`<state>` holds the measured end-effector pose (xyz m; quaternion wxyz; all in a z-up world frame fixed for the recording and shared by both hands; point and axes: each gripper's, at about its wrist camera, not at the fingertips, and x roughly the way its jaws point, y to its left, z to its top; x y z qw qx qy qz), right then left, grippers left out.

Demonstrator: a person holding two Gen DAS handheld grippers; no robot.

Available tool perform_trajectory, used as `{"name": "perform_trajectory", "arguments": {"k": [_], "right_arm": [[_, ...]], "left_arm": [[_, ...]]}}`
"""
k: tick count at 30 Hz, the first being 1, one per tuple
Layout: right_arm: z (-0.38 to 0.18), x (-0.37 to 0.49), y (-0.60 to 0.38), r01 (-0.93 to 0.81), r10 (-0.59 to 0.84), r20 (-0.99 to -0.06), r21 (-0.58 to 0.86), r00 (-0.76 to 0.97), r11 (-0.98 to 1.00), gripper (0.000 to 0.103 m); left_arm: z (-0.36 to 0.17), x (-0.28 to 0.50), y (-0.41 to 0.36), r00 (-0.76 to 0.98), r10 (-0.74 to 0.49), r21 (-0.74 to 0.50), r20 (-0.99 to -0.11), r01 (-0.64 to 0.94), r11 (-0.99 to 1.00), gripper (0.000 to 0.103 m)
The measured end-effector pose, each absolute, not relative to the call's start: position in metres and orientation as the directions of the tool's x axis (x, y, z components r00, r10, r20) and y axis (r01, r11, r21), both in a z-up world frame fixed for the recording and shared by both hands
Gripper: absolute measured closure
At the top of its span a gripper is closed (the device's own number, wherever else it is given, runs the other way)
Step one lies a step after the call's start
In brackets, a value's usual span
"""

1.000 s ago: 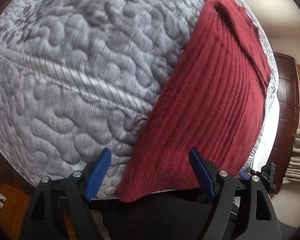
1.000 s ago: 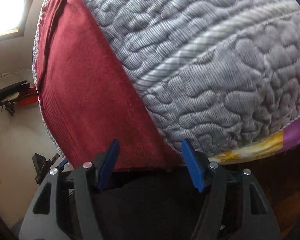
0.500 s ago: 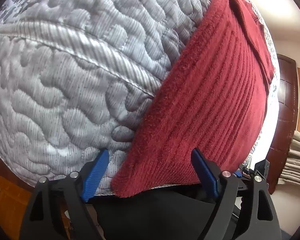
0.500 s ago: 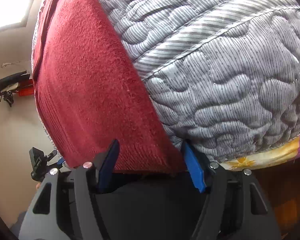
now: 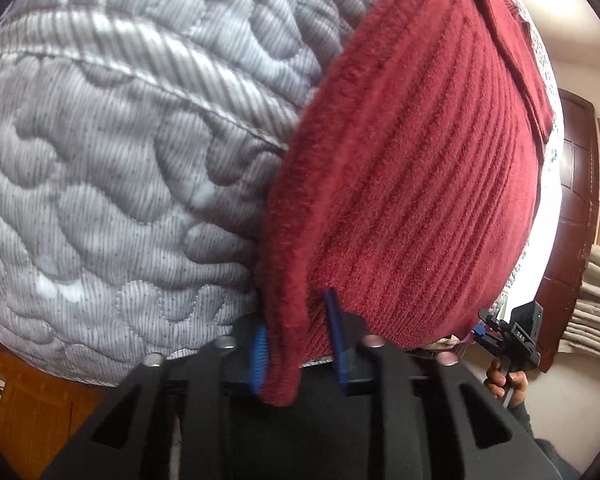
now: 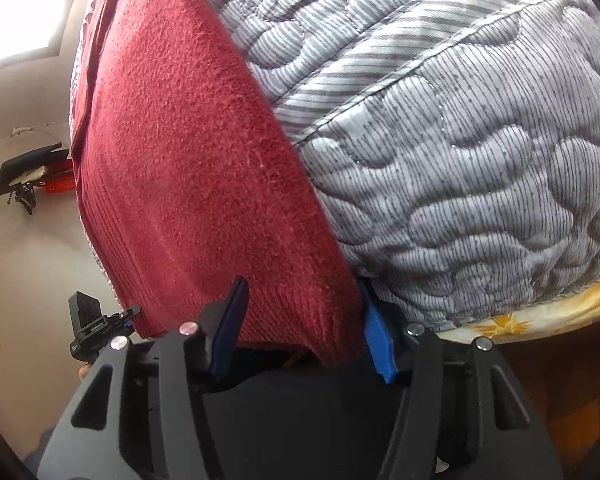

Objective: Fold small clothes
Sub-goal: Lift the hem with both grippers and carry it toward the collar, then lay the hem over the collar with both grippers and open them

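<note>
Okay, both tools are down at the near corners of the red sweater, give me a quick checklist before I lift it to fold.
1. Left tool closed on the red sweater: ok, the near corner is pinched between its blue pads.
2. Right tool closed on the sweater: not ok, its fingers straddle the other corner but a gap shows at the left pad.
3. Grey quilt caught in the left tool: ok, only sweater is between the pads.
4. Quilt caught in the right tool: cannot tell, its right pad sits right at the quilt's edge.
5. Sweater flat beyond the corners: ok, though a fold lies along its far end.
</note>
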<state>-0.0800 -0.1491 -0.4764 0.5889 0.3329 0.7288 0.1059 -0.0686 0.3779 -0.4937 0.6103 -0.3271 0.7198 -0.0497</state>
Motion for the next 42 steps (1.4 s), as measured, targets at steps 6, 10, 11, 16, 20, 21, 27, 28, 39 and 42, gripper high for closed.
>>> {"name": "perform_trajectory", "arguments": {"k": [6,10,11,16,20,21,27,28,39,42], "right_arm": [[-0.475,-0.085,-0.157,0.358,0.636,-0.767,0.574,-0.081,0.737,0.087],[-0.465,-0.085,-0.161,0.34,0.648,-0.759,0.597,-0.054,0.727,0.095],[-0.462,-0.085,-0.161,0.336,0.653,-0.756,0.604,-0.046,0.723,0.096],[-0.449,-0.085,-0.169,0.33,0.673,-0.74,0.633,-0.008,0.7,0.097],[-0.434,-0.084,-0.175,0.326,0.688,-0.726,0.654,0.016,0.683,0.097],[-0.429,-0.082,-0.176,0.324,0.692,-0.721,0.661,0.026,0.677,0.097],[-0.388,-0.073,-0.177,0.301,0.728,-0.677,0.721,0.11,0.624,0.097],[-0.38,-0.07,-0.178,0.294,0.732,-0.67,0.729,0.123,0.618,0.097],[-0.301,-0.007,-0.167,0.22,0.794,-0.556,0.83,0.245,0.513,0.097],[-0.287,0.013,-0.169,0.217,0.809,-0.521,0.853,0.273,0.475,0.097]], "left_arm": [[-0.488,-0.076,0.383,0.012,-0.544,-0.488,-0.839,-0.457,0.744,0.096],[-0.48,-0.08,0.384,0.044,-0.558,-0.514,-0.828,-0.457,0.726,0.096],[-0.477,-0.081,0.383,0.053,-0.564,-0.522,-0.824,-0.459,0.719,0.096],[-0.461,-0.083,0.389,0.106,-0.599,-0.573,-0.794,-0.463,0.677,0.097],[-0.438,-0.082,0.388,0.166,-0.63,-0.629,-0.759,-0.439,0.642,0.097],[-0.432,-0.081,0.387,0.183,-0.636,-0.643,-0.749,-0.432,0.633,0.097],[-0.399,-0.079,0.399,0.296,-0.675,-0.73,-0.676,-0.397,0.557,0.097],[-0.393,-0.076,0.4,0.312,-0.681,-0.743,-0.663,-0.387,0.546,0.097],[-0.334,-0.027,0.41,0.464,-0.724,-0.859,-0.51,-0.305,0.41,0.097],[-0.324,-0.01,0.418,0.502,-0.731,-0.886,-0.463,-0.295,0.358,0.097]]}}
